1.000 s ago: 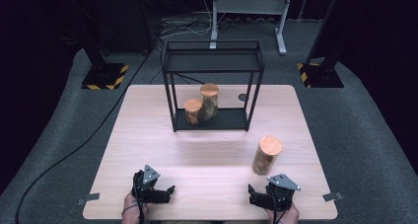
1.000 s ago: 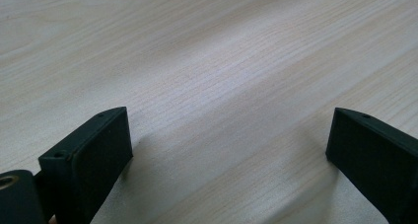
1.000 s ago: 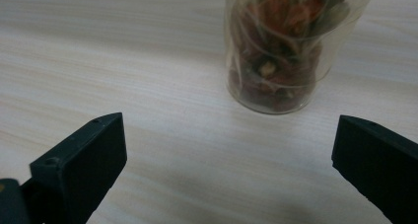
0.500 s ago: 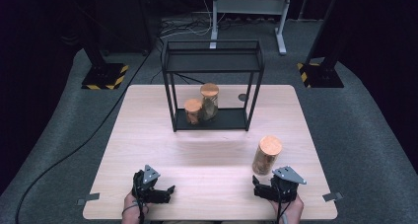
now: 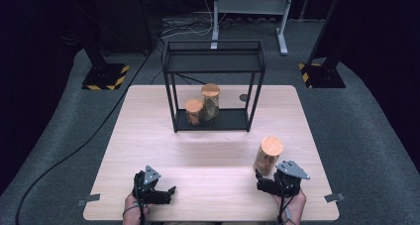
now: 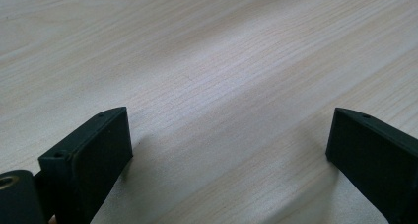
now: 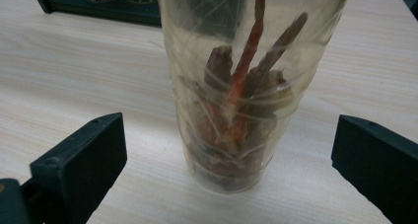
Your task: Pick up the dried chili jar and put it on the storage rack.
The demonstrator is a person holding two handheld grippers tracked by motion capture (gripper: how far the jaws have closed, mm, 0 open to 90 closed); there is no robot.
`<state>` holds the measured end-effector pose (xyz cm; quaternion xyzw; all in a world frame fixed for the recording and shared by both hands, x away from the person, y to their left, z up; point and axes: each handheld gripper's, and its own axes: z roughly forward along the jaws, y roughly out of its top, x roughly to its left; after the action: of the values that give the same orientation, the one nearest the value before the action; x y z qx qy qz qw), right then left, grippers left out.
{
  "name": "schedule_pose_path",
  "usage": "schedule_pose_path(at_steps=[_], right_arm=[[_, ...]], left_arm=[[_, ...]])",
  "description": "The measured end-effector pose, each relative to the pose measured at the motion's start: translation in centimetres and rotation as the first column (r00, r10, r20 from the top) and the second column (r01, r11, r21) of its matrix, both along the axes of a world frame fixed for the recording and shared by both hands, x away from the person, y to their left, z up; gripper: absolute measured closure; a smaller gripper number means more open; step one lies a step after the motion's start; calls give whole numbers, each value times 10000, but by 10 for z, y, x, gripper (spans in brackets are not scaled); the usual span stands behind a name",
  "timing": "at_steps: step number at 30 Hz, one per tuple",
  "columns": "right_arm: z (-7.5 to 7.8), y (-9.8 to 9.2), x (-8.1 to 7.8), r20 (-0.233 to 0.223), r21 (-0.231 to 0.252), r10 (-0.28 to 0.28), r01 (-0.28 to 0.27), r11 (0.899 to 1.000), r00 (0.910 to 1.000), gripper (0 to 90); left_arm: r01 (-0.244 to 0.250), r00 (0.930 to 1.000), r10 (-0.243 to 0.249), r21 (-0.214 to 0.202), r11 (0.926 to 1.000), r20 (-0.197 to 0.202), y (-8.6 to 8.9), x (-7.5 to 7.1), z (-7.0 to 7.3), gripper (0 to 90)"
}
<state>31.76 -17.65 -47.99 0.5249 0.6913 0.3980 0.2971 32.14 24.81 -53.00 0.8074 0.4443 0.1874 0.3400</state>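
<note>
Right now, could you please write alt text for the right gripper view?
A clear jar holding reddish-brown dried pieces stands on the pale wooden table, between the open jaws of the right tool, untouched. A black rack's base lies behind.

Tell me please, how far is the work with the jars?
Done: two jars already stand on the lower shelf of the black rack. In hand: the right gripper is at the third jar on the table, jaws wide either side, not pressing yet. Left: grasping it and probably placing it in the rack. The left gripper rests open.
</note>
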Motion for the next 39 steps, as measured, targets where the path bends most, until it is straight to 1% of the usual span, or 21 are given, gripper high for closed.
schedule_pose_path(at_steps=[13,17,20,29,37,39], right_arm=[[13,-1,11,453,103,249,-254,9996,9987,0],[16,1,16,689,166,308,-320,9994,9971,0],[19,2,21,872,121,354,-366,9993,9956,0],[20,5,32,1044,190,417,-439,9989,9937,0],[20,6,36,1573,329,587,-647,9974,9858,0],[19,6,36,1685,339,498,-563,9978,9844,8]], left_arm=[[0,10000,0,-1,10000,2,0,0,0,30],[4,10000,-4,3,10000,2,0,0,0,30],[5,10000,-5,2,10000,2,0,0,0,31],[2,10000,-2,-2,10000,2,0,0,0,30],[8,10000,-8,4,10000,-1,0,0,0,30],[19,10000,-19,11,10000,-2,0,0,0,30]])
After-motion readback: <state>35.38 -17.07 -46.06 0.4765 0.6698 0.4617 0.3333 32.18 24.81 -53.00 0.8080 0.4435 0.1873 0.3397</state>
